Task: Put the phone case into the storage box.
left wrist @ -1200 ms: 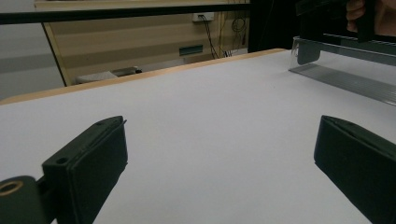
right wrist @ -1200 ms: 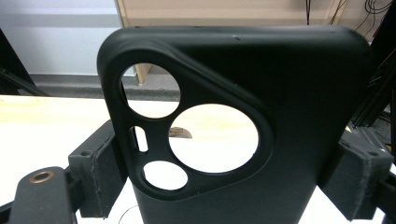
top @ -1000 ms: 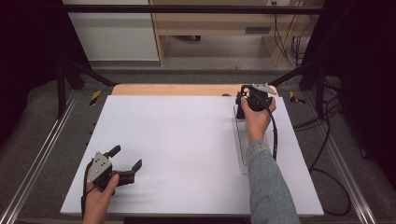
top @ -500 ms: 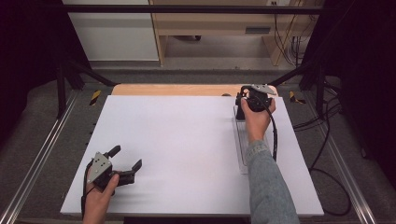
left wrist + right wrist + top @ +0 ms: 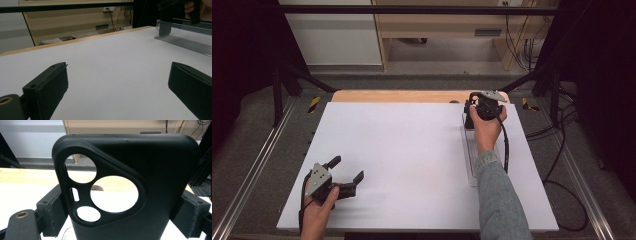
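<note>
My right gripper (image 5: pixel 483 106) at the desk's (image 5: pixel 412 150) far right edge, fingers (image 5: pixel 53 212) pinching a black phone case (image 5: pixel 150 182) upright by its sides, above a clear tray (image 5: pixel 472 155), my left gripper (image 5: pixel 343 176) near the front left corner, fingers (image 5: pixel 50 87) spread wide over bare desk

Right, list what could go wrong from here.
1. The right tool clamps the black phone case by its side edges; such a flexible shell could bow or slip out.
2. It hangs over the clear tray at the table's far edge; a drop might miss.
3. The left tool stands open, too distant to help.
</note>
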A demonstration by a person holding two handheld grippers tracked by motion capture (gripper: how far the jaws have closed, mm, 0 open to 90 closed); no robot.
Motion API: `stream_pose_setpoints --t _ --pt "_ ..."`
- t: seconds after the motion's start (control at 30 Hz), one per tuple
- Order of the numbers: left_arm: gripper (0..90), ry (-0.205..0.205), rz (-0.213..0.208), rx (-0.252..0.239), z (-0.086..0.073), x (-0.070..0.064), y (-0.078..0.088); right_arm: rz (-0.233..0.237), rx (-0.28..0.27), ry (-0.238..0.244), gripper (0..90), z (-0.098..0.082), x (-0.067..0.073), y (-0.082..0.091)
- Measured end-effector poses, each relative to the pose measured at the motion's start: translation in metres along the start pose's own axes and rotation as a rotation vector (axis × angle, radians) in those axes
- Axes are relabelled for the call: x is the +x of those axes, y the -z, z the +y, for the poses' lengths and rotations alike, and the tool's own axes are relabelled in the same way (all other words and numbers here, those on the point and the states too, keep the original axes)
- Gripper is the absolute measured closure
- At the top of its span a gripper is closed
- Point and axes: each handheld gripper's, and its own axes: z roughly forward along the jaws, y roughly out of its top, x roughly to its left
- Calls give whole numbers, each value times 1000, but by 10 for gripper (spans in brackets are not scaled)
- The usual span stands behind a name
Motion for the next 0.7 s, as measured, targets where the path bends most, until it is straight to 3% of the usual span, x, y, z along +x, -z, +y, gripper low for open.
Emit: stream_pose_setpoints --t 0.7 --pt "29 0 -1 0 0 0 0 6 5 3 141 -1 0 -1"
